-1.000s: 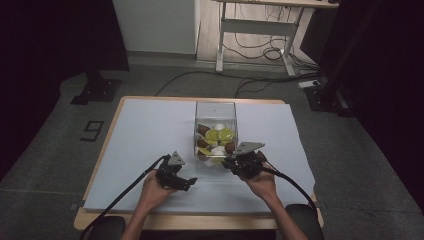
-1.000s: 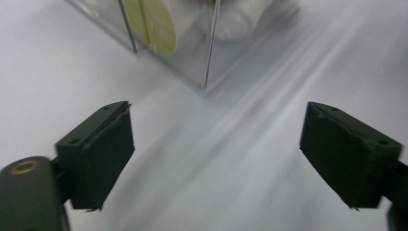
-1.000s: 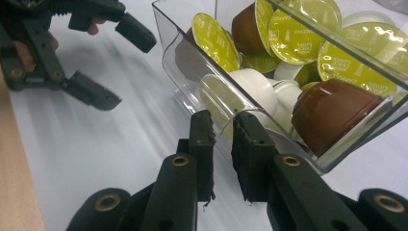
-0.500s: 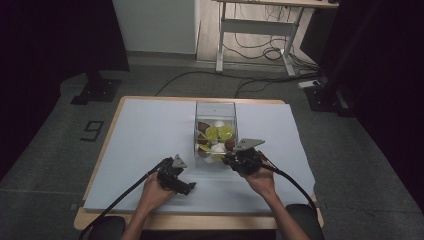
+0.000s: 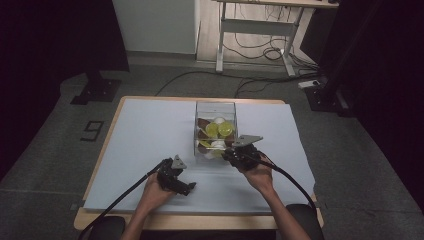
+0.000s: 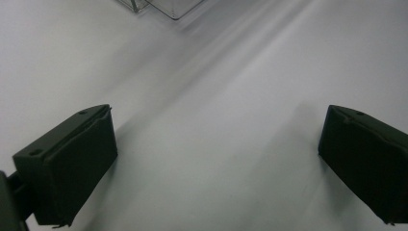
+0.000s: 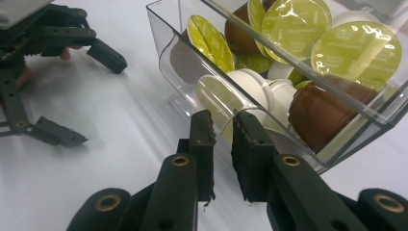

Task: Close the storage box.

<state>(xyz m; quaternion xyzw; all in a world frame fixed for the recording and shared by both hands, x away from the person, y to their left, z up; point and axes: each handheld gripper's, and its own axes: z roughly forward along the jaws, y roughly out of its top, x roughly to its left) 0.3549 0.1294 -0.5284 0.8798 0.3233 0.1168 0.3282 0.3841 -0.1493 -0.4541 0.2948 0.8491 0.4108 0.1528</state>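
A clear plastic box stands mid-table, holding several coffee capsules with green lids, brown cups and white cups. My right gripper is at the box's near side. In the right gripper view its jaws are closed to a narrow gap on the clear front wall, beside a curved notch in that wall. My left gripper rests low on the sheet, left of the box, open with nothing between its jaws. It also appears in the right gripper view.
A pale sheet covers the wooden table. On the floor behind are cables, a desk frame and dark stands at both sides. A corner of the box edges the left gripper view.
My right gripper has crept forward to the box's front wall. The left gripper and the box have stayed about where they were.
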